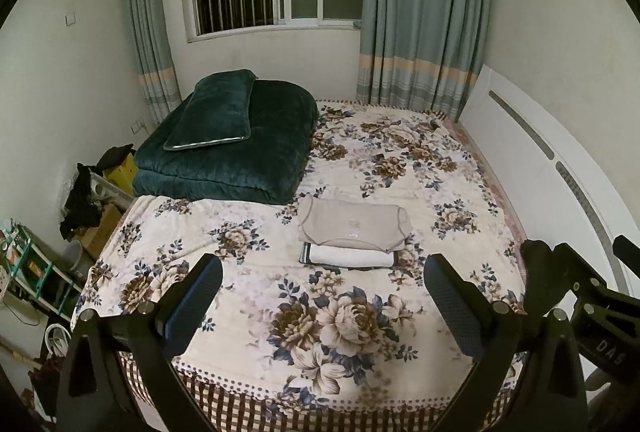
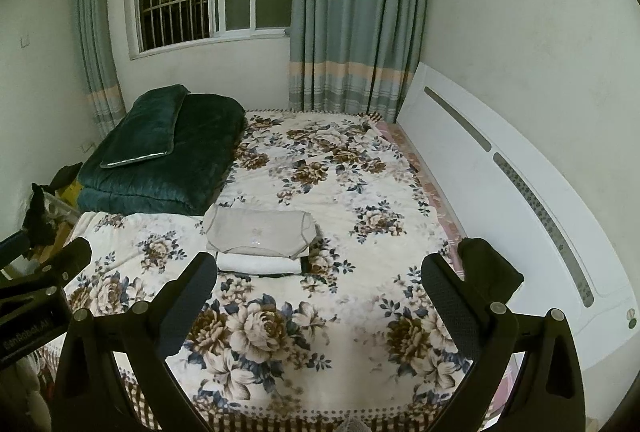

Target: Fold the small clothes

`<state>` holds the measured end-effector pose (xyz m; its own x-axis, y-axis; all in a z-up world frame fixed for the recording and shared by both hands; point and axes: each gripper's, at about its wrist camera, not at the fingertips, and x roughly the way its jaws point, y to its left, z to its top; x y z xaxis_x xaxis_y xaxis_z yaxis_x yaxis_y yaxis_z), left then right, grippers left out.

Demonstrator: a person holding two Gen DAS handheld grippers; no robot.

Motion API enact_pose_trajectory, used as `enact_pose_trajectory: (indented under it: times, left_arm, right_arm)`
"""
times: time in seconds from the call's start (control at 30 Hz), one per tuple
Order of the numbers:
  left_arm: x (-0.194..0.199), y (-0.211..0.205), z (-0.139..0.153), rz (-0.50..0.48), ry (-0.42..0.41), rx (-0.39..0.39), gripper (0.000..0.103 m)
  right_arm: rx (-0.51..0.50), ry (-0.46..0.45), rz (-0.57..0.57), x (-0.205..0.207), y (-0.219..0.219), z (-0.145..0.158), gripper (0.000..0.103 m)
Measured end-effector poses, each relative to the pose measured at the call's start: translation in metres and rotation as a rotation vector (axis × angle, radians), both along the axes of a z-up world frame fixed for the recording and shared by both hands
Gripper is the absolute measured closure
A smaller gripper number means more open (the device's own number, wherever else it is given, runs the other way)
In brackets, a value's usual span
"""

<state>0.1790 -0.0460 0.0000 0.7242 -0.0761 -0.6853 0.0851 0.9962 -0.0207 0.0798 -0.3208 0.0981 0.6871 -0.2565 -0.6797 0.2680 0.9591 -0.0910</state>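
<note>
A folded beige garment (image 1: 354,226) lies on top of a folded white cloth (image 1: 348,256) and a dark piece, stacked in the middle of the floral bed sheet (image 1: 420,168). The same stack shows in the right wrist view, beige garment (image 2: 258,232) over white cloth (image 2: 258,263). My left gripper (image 1: 324,286) is open and empty, held above the bed's near part, short of the stack. My right gripper (image 2: 319,282) is open and empty, just in front of the stack. A dark cloth (image 2: 490,268) lies at the bed's right edge.
A folded dark green quilt (image 1: 228,156) with a green pillow (image 1: 216,112) sits at the far left of the bed. A white headboard (image 2: 500,172) runs along the right. Clutter and boxes (image 1: 92,208) stand left of the bed. Window and curtains (image 1: 424,8) are behind.
</note>
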Motion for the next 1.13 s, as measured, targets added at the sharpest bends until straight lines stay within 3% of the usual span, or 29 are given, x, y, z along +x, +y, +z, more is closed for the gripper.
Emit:
enact_pose_trajectory:
  times: [1.13]
  left_arm:
    - [-0.0023, -0.0011, -0.001, 0.002, -0.007, 0.003, 0.0]
  right_arm:
    - [0.001, -0.002, 0.0, -0.003, 0.0078, 0.0021, 0.0]
